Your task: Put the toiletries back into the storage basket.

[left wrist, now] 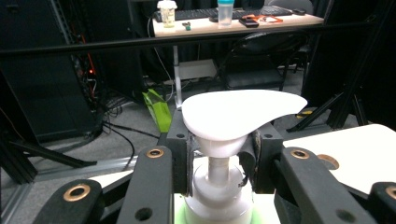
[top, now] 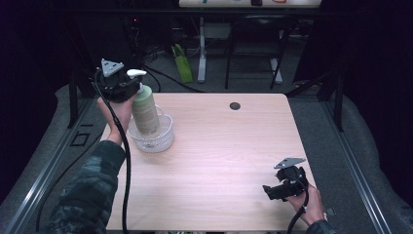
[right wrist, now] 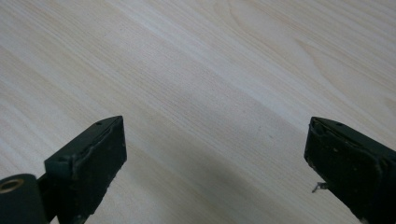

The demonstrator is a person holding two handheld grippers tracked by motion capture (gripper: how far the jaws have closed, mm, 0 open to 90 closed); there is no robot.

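Observation:
A green pump bottle [top: 145,111] with a white pump head [left wrist: 240,112] stands tilted in a clear plastic basket [top: 163,140] at the table's left. My left gripper [top: 125,87] is shut on the bottle's white neck just under the pump head, its jaws pressing each side of the neck in the left gripper view, where my left gripper [left wrist: 219,158] looks out past the pump. My right gripper [top: 269,191] rests low over the table's front right corner, held in a hand. Its jaws stand wide apart over bare wood, my right gripper [right wrist: 215,154] holding nothing.
The light wooden table [top: 229,161] has a dark round hole [top: 234,106] near its far edge. Beyond the table stand a green bag [top: 182,63], desk legs and cables on the floor. A far desk [left wrist: 233,23] carries a keyboard and cups.

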